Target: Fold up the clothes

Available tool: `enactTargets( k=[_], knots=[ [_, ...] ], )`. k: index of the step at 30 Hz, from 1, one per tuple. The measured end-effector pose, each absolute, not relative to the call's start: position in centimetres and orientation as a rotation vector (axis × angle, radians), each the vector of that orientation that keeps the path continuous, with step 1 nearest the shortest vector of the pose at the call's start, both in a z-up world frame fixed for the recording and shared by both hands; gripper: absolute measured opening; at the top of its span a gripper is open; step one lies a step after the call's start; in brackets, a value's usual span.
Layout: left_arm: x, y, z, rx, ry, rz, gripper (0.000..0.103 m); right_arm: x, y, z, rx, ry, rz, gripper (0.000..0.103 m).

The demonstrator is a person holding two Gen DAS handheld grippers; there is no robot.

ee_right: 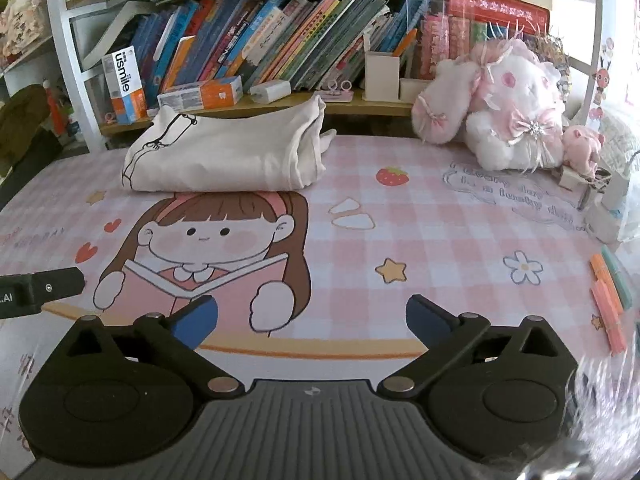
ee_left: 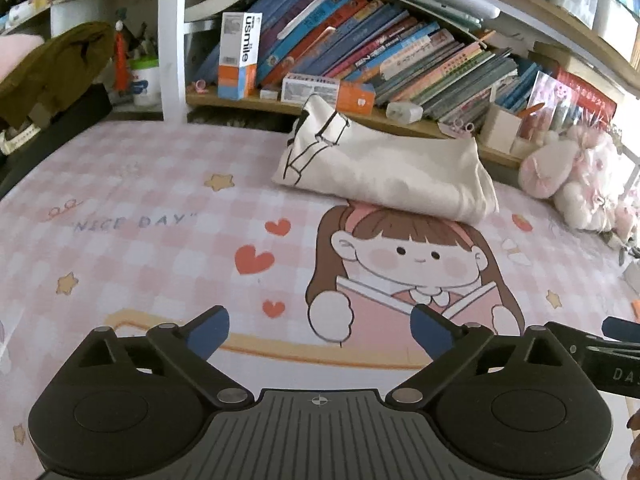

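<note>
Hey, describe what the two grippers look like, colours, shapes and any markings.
Both look alike. The left gripper has two blue fingers on black angled link arms with silver pivot pins, two round black housings, and a grey ribbed plate with a small crosshair mark between them. The right gripper has the same build, with a small white mark on its plate. Each gripper's black side, with white lettering, shows in the other's view. No cables or sleeves show.

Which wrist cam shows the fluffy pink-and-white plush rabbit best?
Right wrist: the fluffy pink-and-white plush rabbit shows whole, sharp, bows visible. Left wrist shows it only at the far right edge, distorted and washed out.
</note>
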State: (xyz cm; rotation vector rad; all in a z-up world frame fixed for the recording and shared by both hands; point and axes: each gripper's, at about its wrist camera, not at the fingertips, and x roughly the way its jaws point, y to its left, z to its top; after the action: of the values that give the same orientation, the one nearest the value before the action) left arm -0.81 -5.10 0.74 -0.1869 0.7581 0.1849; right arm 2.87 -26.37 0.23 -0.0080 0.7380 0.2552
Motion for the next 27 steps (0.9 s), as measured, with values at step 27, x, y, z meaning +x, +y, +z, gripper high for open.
enactTargets(
  k=[27],
  knots=[
    [-1.5,-6.1,1.2,-0.131,0.731,0.190,0.102,2.5,-26.7,0.3,-0.014,0.744,0.245,0.103]
  ],
)
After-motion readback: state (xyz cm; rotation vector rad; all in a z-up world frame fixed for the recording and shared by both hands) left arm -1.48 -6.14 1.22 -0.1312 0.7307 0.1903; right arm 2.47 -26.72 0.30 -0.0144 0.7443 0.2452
